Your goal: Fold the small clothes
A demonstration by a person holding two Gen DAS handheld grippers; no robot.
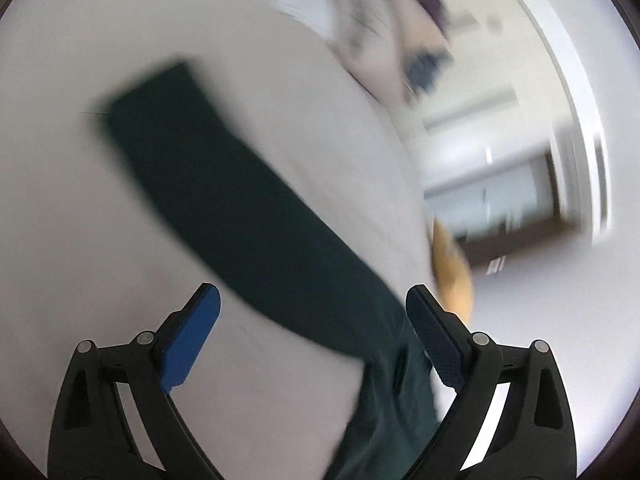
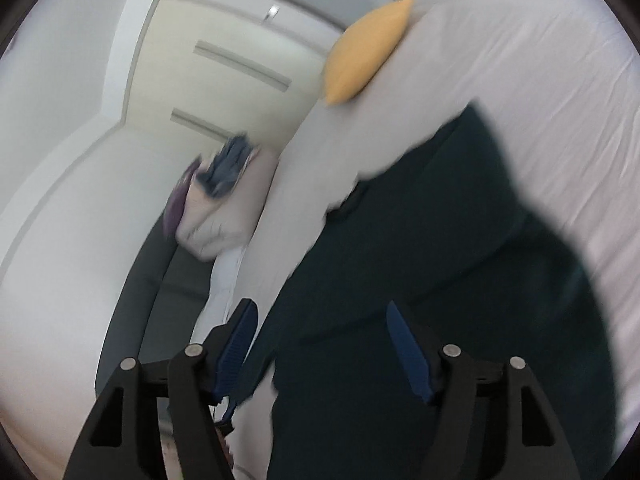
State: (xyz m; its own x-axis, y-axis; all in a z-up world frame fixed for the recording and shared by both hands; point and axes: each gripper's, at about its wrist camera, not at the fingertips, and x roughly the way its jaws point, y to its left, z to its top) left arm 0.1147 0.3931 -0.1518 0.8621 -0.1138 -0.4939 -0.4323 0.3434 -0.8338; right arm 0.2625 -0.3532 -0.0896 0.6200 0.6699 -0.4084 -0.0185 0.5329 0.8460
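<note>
The dark green garment (image 1: 224, 184) lies flat on the white sheet (image 1: 80, 200) of the bed, both views blurred by motion. In the left wrist view the garment forms a long strip whose axis runs diagonally, from a squared far end at upper left down to a wider portion at lower right. The left gripper (image 1: 316, 336) stands wide open with nothing between its blue pads; the garment's near portion passes just inside the right-hand pad, whether touching cannot be told. In the right wrist view the right gripper (image 2: 320, 344) is also open, fairly wide, holding nothing, and hangs over the broad body of the garment (image 2: 460, 260), which fills the space ahead and to the right of it. A yellow cloth (image 2: 364, 52) lies farther along the bed edge, and a heap of mixed clothes (image 2: 216, 184) sits well apart. Judged from this layout, the right gripper is nearer the wide end; the far narrow end lies ahead of the left gripper along the strip's axis.
</note>
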